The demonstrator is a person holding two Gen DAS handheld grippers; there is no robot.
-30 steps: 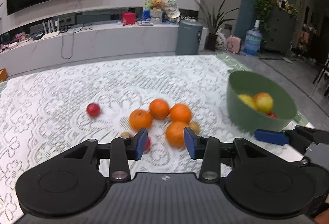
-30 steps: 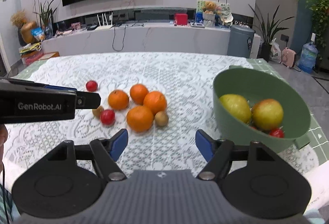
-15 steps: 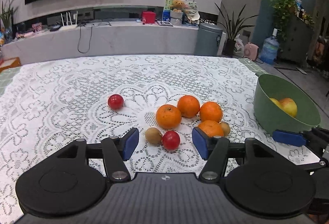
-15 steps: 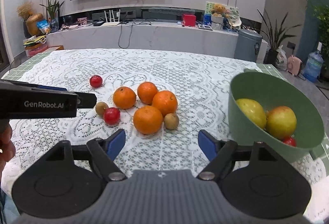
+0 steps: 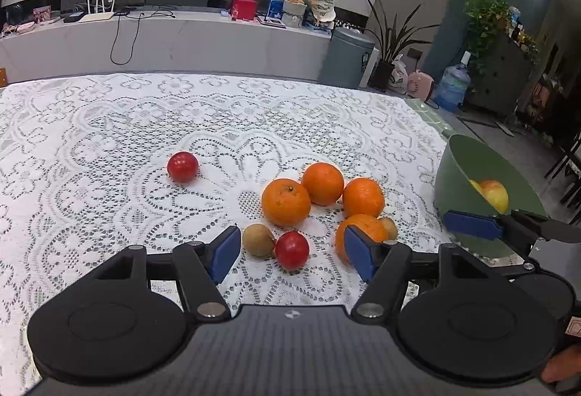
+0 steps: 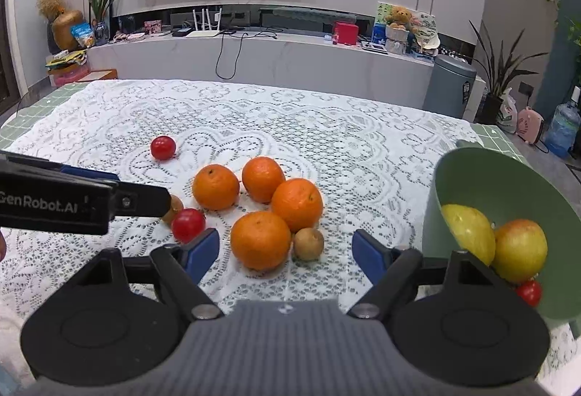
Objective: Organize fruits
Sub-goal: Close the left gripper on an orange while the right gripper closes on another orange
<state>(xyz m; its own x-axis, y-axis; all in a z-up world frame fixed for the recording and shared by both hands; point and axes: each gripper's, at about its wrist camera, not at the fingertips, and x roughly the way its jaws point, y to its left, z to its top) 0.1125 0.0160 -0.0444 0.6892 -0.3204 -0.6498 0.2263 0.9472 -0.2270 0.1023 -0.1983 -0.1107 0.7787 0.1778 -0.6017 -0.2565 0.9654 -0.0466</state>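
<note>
Several oranges [image 5: 285, 202] [image 6: 260, 240] lie grouped on the lace tablecloth with two small brown fruits [image 5: 258, 240] [image 6: 308, 244] and a red fruit [image 5: 291, 250] [image 6: 188, 225]. Another red fruit [image 5: 182, 166] [image 6: 163, 147] lies apart at the far left. A green bowl [image 6: 501, 185] [image 5: 468, 160] at the right holds a yellow fruit [image 6: 468, 232], an apple [image 6: 521, 249] and a small red fruit [image 6: 529, 292]. My left gripper [image 5: 292, 252] is open, low, its fingers either side of the near red and brown fruits. My right gripper [image 6: 285, 252] is open, just before the nearest orange.
The table edge runs along the right beside the bowl. The left gripper's finger [image 6: 141, 200] reaches in from the left in the right wrist view. Behind the table are a white counter [image 6: 254, 58], a grey bin [image 6: 452, 85] and plants.
Both grippers have moved forward and lower toward the fruit cluster. The left gripper has opened wider and swung so the near red and brown fruits sit between its fingers.
</note>
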